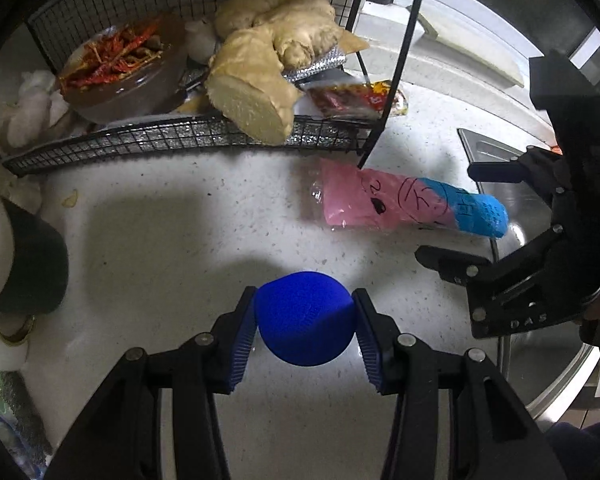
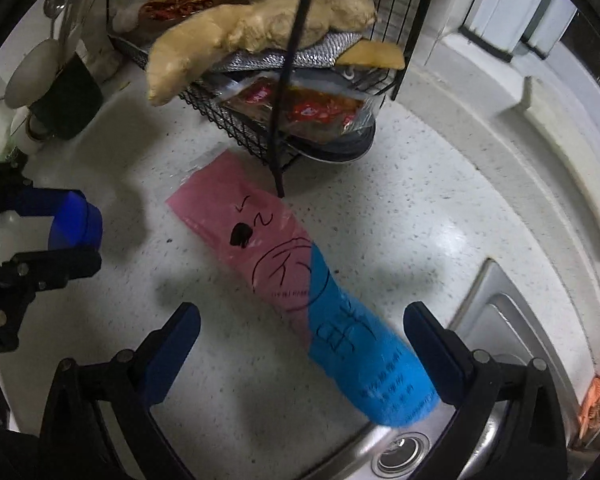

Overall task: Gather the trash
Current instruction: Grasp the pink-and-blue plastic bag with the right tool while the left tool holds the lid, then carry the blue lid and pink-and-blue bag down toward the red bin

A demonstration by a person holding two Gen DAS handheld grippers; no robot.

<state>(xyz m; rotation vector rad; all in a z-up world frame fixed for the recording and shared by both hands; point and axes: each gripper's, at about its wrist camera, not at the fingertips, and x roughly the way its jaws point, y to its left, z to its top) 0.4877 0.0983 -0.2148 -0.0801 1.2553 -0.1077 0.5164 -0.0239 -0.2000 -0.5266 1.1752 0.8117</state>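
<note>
Nearest us in the left wrist view, the left gripper (image 1: 305, 334) is clamped on a blue cap (image 1: 306, 318), its ribbed pads pressed to either side; the cap looks light and rigid, so we judge the hold secure enough to carry. In the right wrist view the right gripper (image 2: 302, 346) stands wide open, its fingers straddling the blue end of the wrapper (image 2: 300, 288), not touching it as far as we can tell. This wrapper, pink at one end and blue at the other with black marker scrawled across it, lies flat on the counter (image 2: 400, 216), running from 11 o'clock down to 5 o'clock, its blue end overhanging the sink (image 2: 404, 454). We take it for thin plastic film: almost weightless, limp, glossy and likely slippery, apt to crumple or slide instead of lifting cleanly. Our judgement is that the overhanging blue end is the best place to pinch, since a finger can get under it there; the flat pink part offers no edge to catch. Just beyond the pink end, at 12 o'clock, a rack leg (image 2: 278, 184) comes down beside or on it, we cannot tell which, so pulling toward us may snag. Farther back the wire rack (image 2: 236, 128) holds ginger (image 2: 236, 28), a sauce packet (image 2: 300, 112) and a bowl of chillies (image 1: 116, 68).
</note>
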